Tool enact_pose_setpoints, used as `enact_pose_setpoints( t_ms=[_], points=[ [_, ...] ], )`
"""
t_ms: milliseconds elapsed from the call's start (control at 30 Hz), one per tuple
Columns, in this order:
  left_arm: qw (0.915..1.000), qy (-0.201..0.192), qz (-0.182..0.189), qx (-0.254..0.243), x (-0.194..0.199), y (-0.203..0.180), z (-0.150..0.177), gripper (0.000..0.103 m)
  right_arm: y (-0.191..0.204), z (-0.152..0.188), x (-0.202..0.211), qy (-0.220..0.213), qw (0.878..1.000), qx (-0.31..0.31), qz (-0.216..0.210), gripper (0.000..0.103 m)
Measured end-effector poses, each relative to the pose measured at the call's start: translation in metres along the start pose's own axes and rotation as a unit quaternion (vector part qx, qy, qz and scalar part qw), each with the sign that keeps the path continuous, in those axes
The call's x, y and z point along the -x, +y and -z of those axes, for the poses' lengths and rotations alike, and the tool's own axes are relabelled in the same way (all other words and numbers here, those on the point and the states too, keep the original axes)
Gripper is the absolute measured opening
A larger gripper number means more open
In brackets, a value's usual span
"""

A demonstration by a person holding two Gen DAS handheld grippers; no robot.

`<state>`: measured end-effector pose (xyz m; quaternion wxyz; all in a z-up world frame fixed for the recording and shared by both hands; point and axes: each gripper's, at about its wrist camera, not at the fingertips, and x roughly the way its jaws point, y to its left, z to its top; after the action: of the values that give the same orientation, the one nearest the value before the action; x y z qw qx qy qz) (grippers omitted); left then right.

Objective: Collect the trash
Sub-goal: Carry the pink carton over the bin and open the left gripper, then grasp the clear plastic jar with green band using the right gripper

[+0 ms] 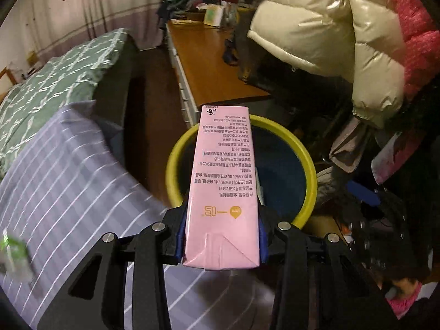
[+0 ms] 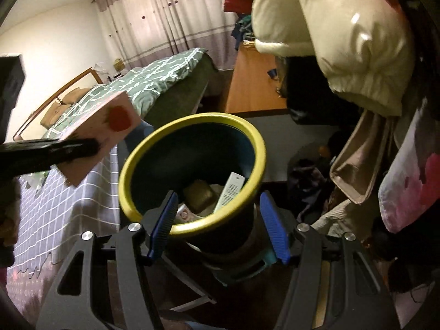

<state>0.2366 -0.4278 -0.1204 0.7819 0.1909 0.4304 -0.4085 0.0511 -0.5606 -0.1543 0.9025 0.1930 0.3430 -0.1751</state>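
My left gripper (image 1: 221,236) is shut on a pink milk carton (image 1: 222,181), which points forward over the near rim of a dark bin with a yellow rim (image 1: 309,173). In the right wrist view the same carton (image 2: 101,134) hangs left of the bin (image 2: 192,227), held by the left gripper's black fingers (image 2: 55,148). My right gripper (image 2: 218,220) is open and empty, its blue pads either side of the bin's near rim. Inside the bin lie a white tube (image 2: 231,189), a brown lump (image 2: 199,195) and other scraps.
A bed with a grey striped sheet (image 1: 68,192) and green quilt (image 1: 63,74) is on the left. A wooden desk (image 1: 209,66) stands behind the bin. Cream and pink puffer jackets (image 1: 343,35) and other clothes hang at the right, close to the bin.
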Motion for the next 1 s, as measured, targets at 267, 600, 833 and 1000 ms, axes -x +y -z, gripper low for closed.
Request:
enact_pose_setpoints(
  t_ms=[267,600,833,1000],
  points=[
    [0.9996,-0.025,-0.015,-0.002,-0.026,-0.012,-0.022,0.075,-0.006,-0.001,-0.01,0.01,1.0,-0.011,-0.001,0.059],
    [0.9949,-0.09,-0.04,0.023,0.061,0.023,0.016,0.087,0.013,0.001,-0.012,0.017,1.0,0.005,-0.014,0.059],
    [0.9816,-0.139,-0.103,0.082,0.139,0.087,0.082,0.092,0.049,-0.005,-0.006,0.011,0.999,0.042,-0.029,0.059],
    [0.9659,-0.152,-0.152,0.144,0.173,0.148,0.134,0.093,0.083,-0.005,-0.005,0.014,0.996,0.073,-0.046,0.062]
  ],
)
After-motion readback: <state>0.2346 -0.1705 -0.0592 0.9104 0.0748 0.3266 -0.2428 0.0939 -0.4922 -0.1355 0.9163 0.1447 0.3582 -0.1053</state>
